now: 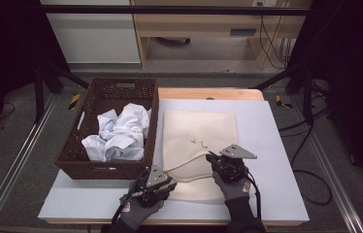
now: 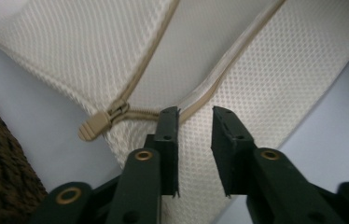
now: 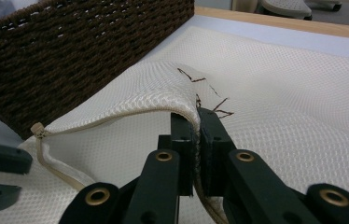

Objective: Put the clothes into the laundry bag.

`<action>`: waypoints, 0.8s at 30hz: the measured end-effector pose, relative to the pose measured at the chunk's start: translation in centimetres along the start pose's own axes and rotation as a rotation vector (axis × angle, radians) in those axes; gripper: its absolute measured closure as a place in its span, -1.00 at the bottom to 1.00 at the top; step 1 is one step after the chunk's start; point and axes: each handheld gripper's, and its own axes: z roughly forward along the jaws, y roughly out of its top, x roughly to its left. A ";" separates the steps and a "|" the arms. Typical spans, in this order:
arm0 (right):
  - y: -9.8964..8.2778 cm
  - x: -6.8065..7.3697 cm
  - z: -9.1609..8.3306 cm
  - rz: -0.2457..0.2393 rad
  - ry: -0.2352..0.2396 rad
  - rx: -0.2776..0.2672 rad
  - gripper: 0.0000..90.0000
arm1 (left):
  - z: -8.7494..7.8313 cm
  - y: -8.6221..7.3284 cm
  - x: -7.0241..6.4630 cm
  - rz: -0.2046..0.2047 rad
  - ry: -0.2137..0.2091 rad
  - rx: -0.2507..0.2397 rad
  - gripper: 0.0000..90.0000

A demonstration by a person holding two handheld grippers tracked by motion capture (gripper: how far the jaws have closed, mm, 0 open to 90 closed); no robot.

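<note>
Mesh laundry bag [image 1: 200, 141] unzipped, wicker basket [image 1: 103, 165] holding crumpled white clothes [image 1: 119, 133]

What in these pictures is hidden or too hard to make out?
- Inside of the mesh bag: right gripper view, the lifted flap covers it.
- Clothes in the basket: high view, crumpled, kinds unclear.
- Dark stitching: too small to read.
- Zipper pull: left gripper view, track runs behind the left gripper.

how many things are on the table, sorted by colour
cream: 1, the mesh laundry bag
brown: 1, the woven basket
white: 1, the crumpled cloth heap in the basket; separate pieces cannot be told
total: 3
</note>
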 end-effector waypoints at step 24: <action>-0.2 -0.3 0.1 0.012 0.008 0.018 0.91 | -8.4 6.7 4.7 0.004 0.110 -0.164 -0.19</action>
